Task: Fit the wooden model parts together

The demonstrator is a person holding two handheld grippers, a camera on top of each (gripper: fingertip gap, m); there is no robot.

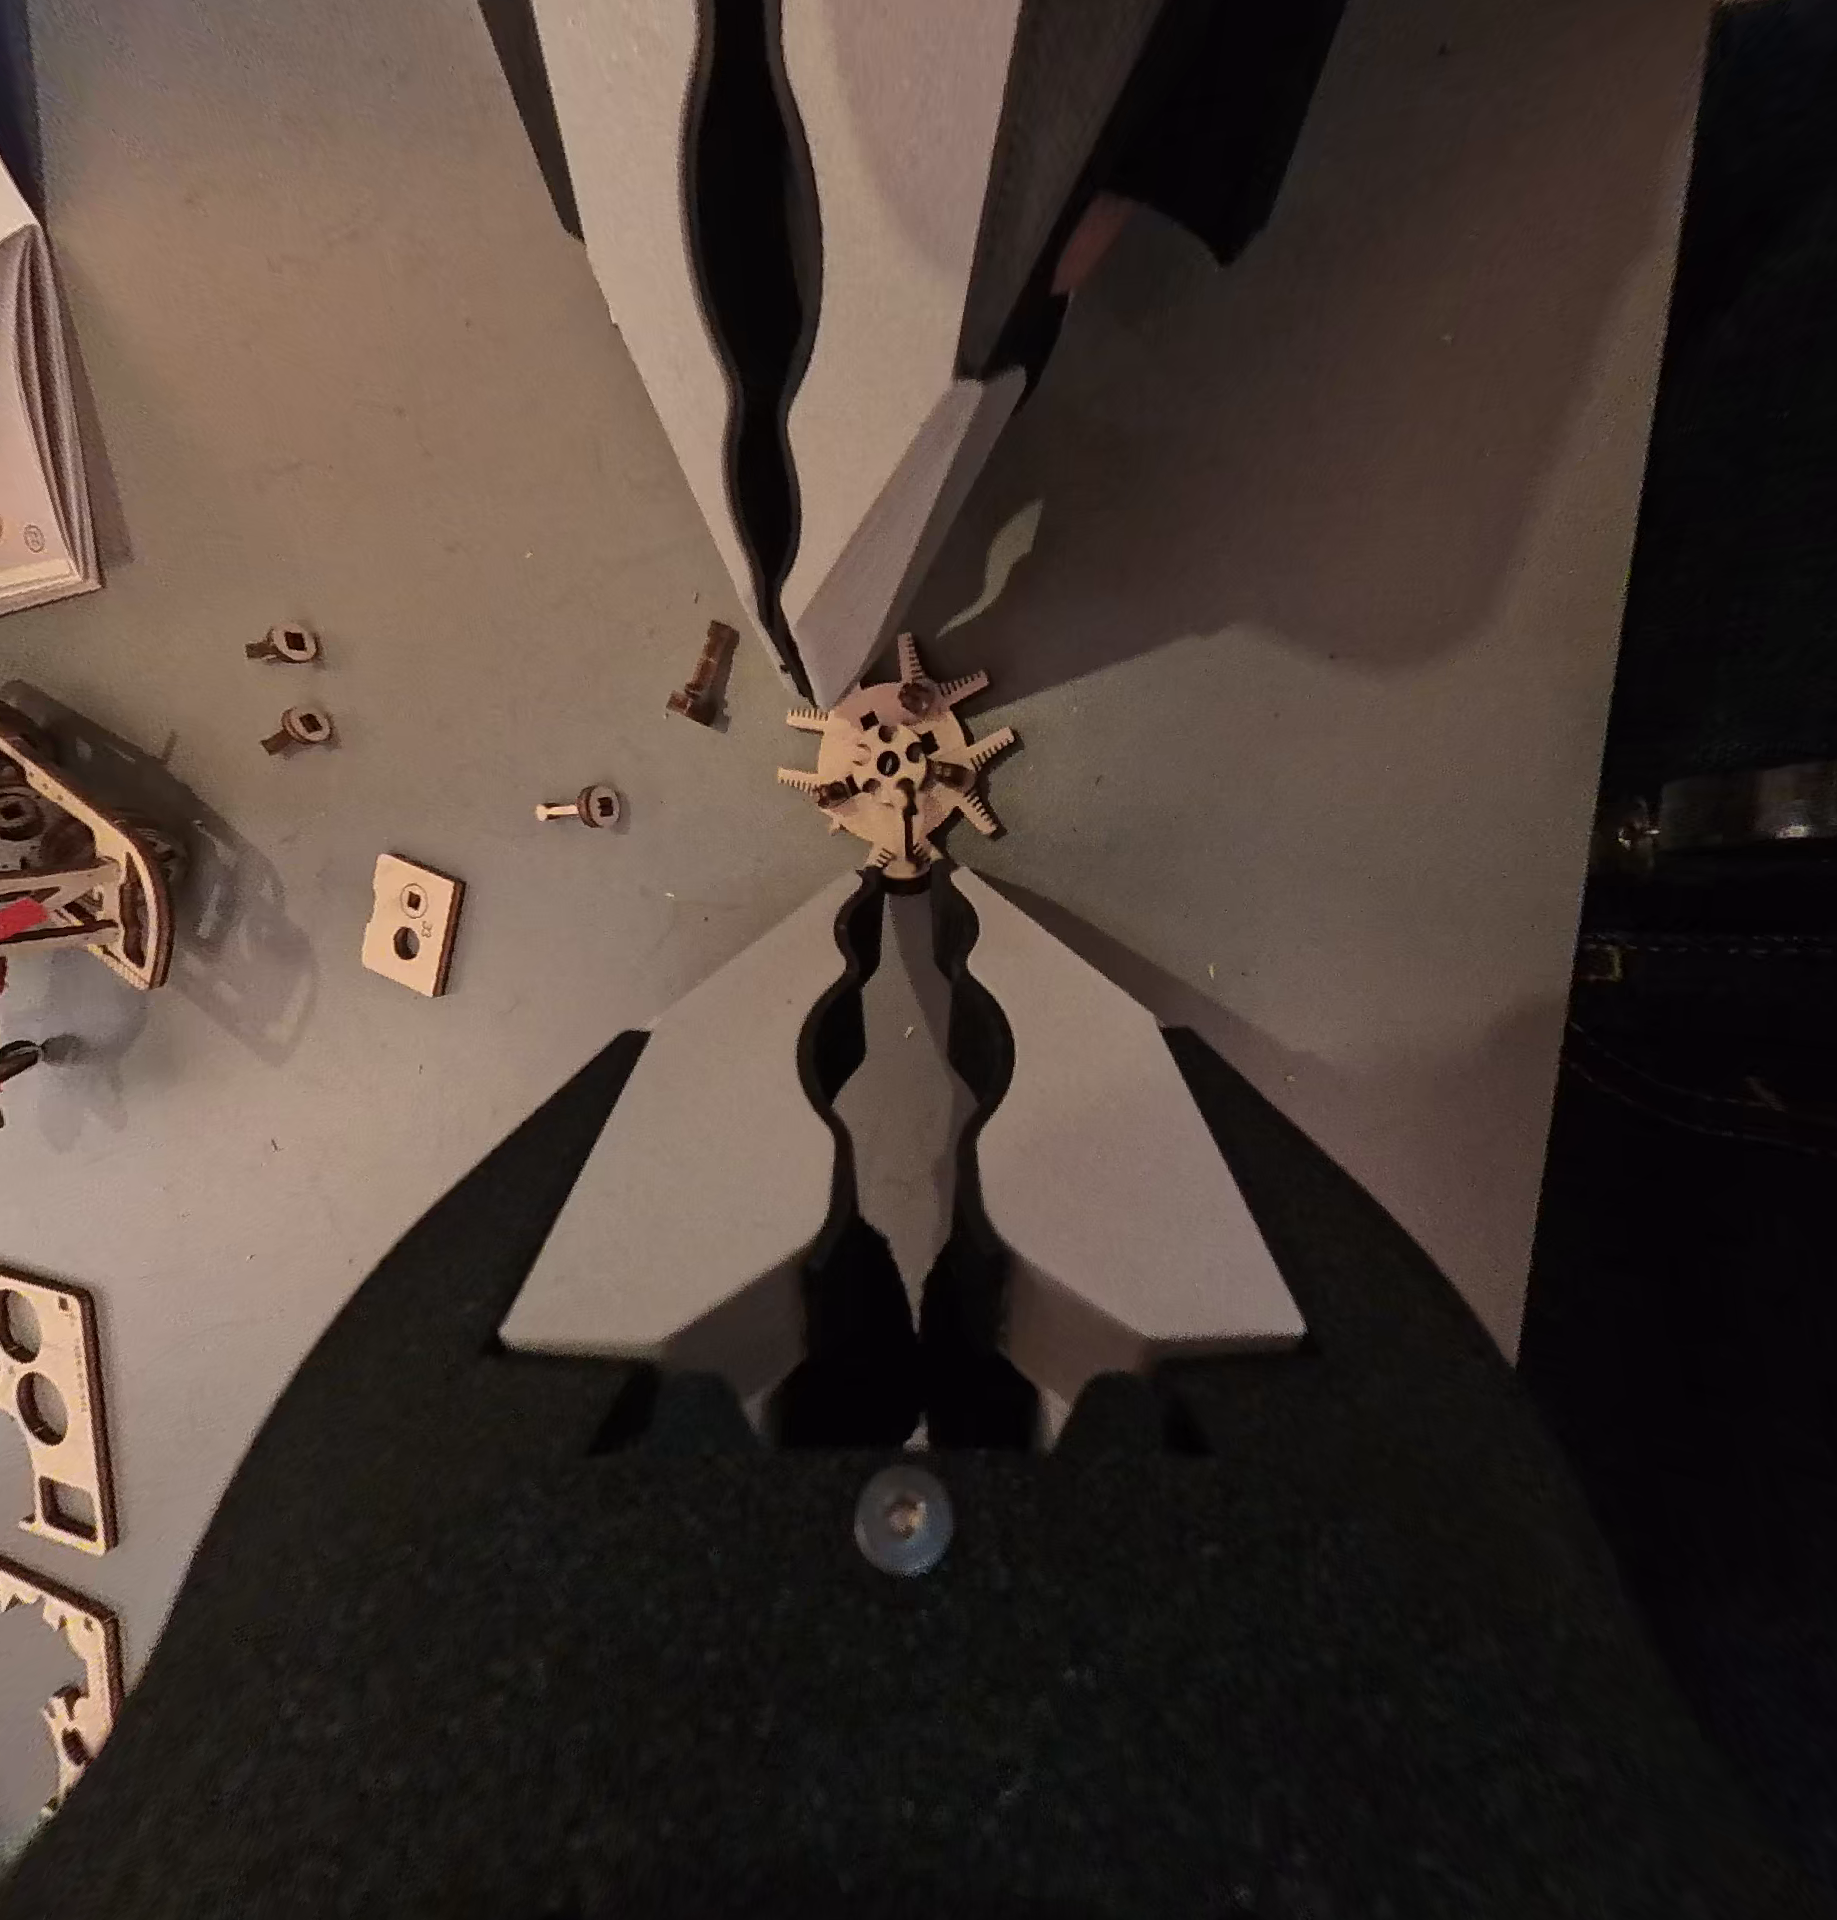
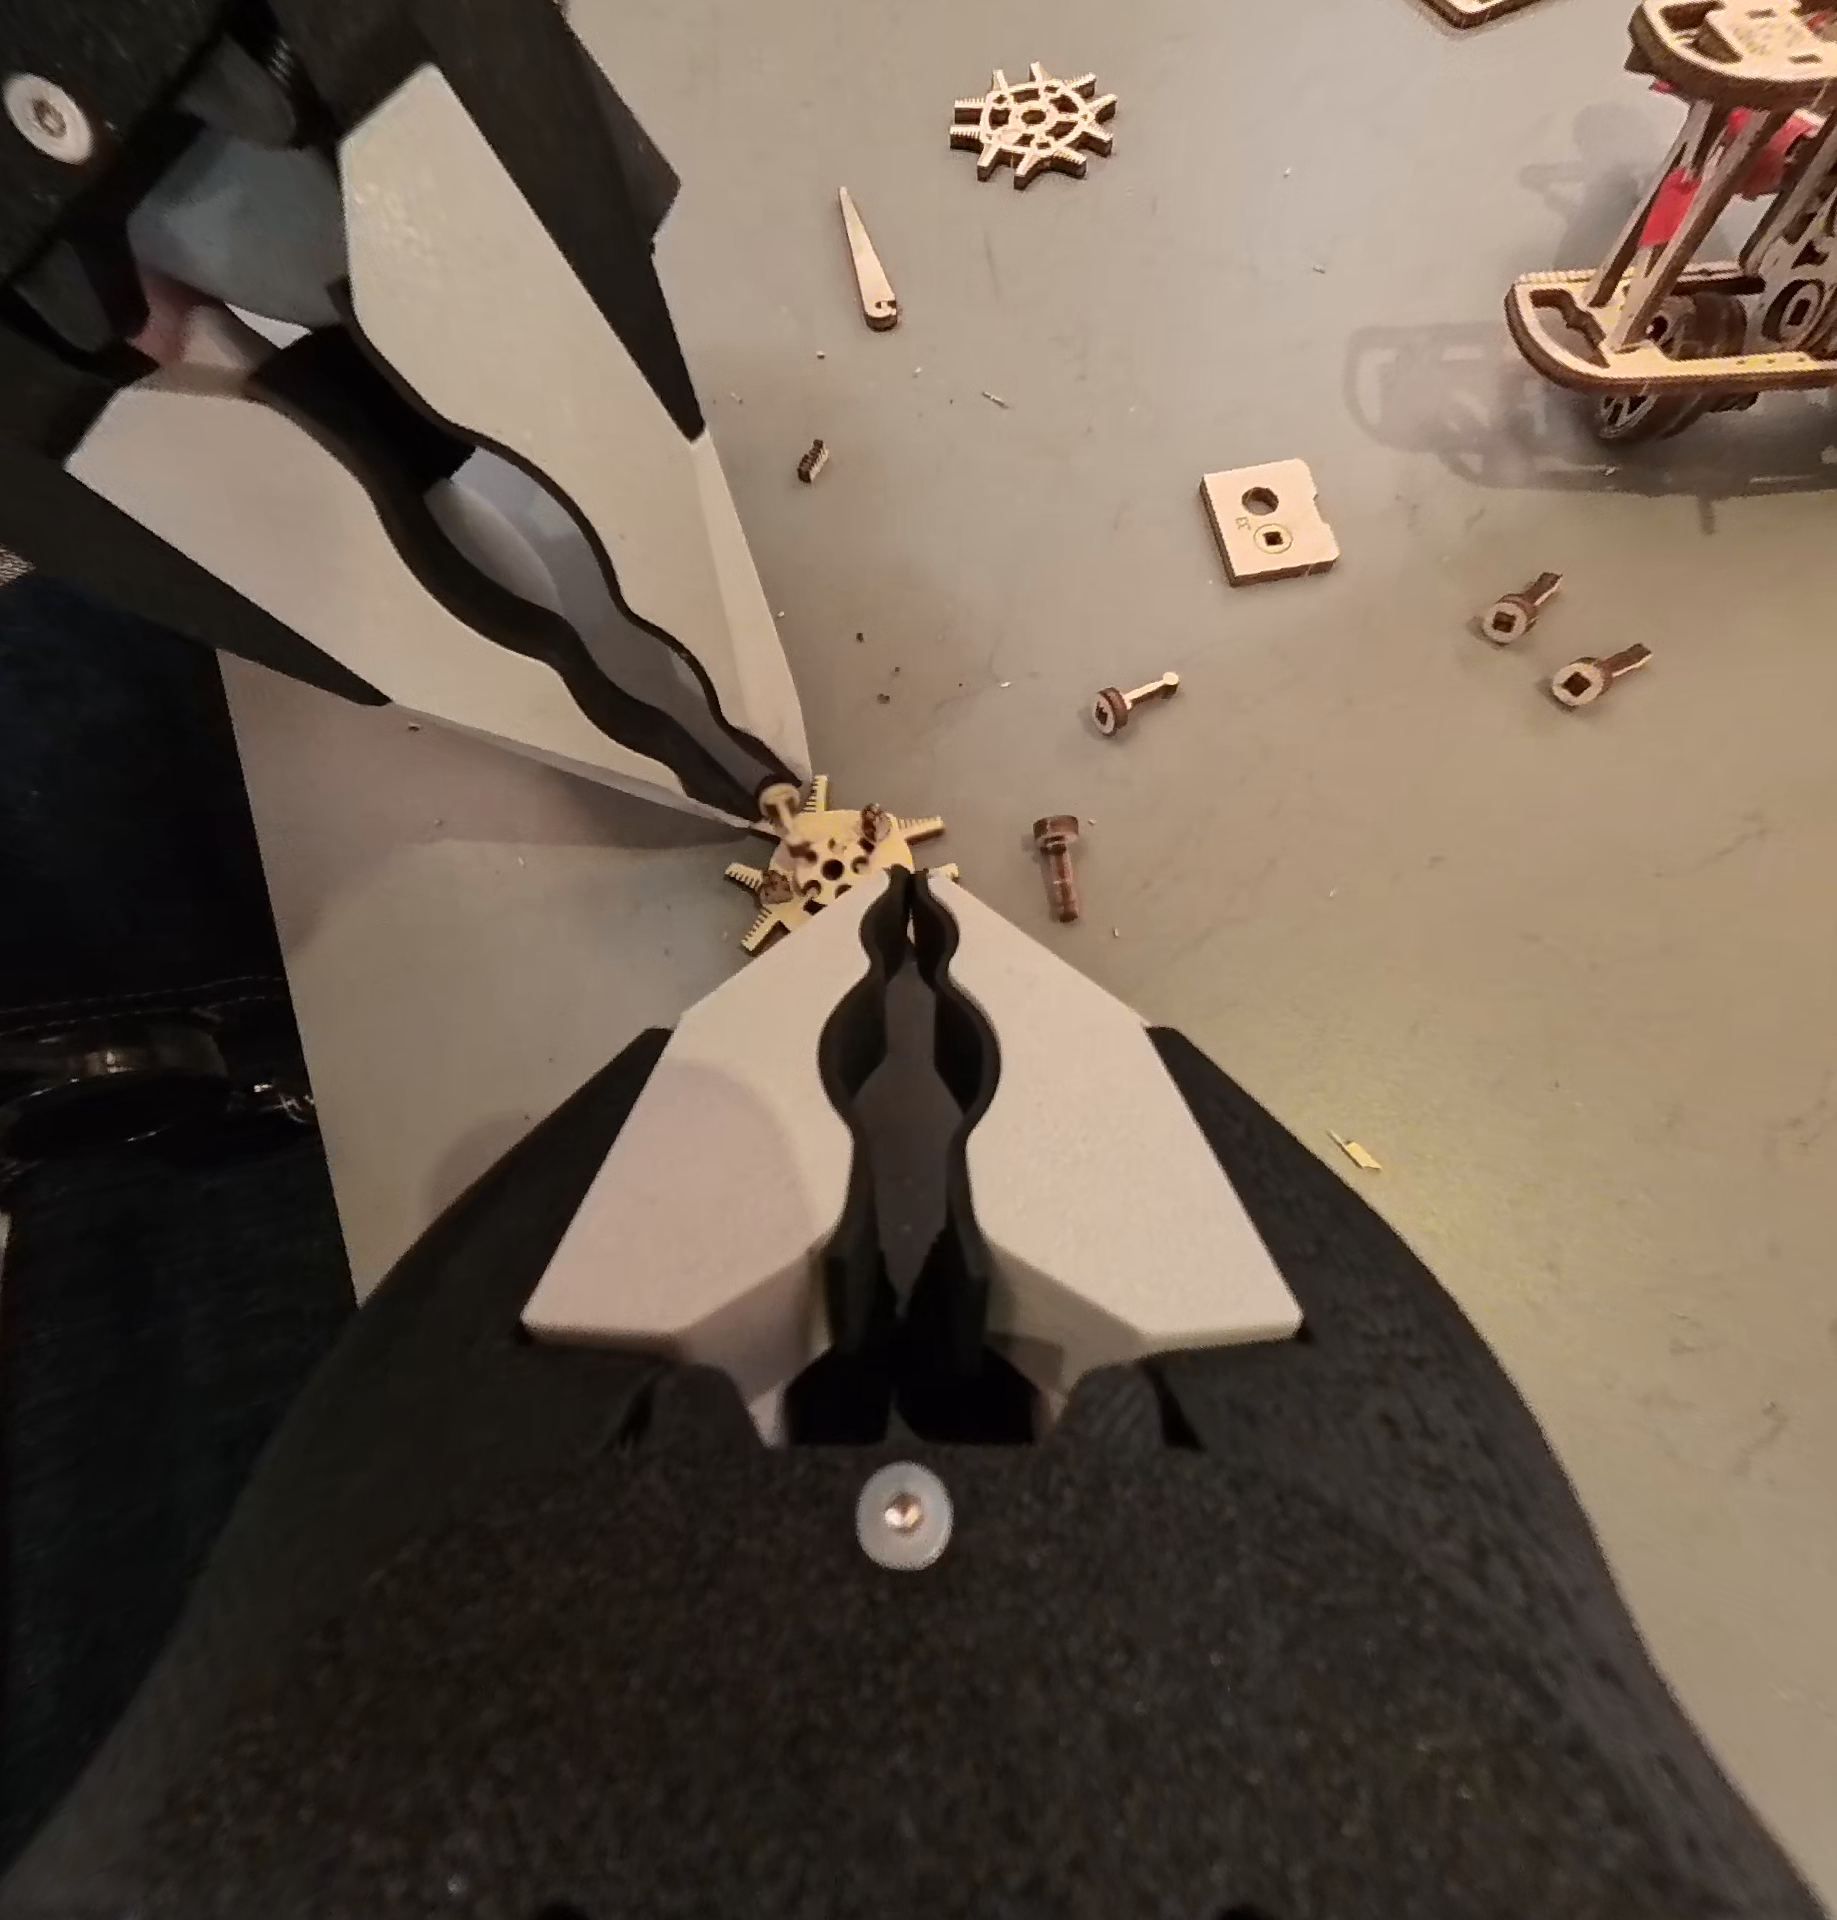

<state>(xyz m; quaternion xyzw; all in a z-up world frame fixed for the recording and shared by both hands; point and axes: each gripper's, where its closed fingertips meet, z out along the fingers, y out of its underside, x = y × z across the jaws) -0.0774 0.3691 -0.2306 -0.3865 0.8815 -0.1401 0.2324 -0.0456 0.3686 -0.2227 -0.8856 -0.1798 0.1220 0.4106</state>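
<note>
Only the right wrist view shows the spare spoked wheel (image 2: pixel 1033 127); both show the toothed wheel (image 1: pixel 898 762).

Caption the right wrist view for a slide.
Both tools, right and left, shut on the wheel; loose pins lie on the table.

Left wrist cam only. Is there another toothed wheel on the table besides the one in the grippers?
Observer: Yes. A second toothed wheel lies flat on the table, well beyond the held wheel.
Operator: Any loose stick?
Observer: A tapered wooden stick lies near that second wheel, not touching it.
Operator: Other small bits?
Observer: A tiny dark toothed piece lies beside the left gripper, which pinches a pin.
</note>
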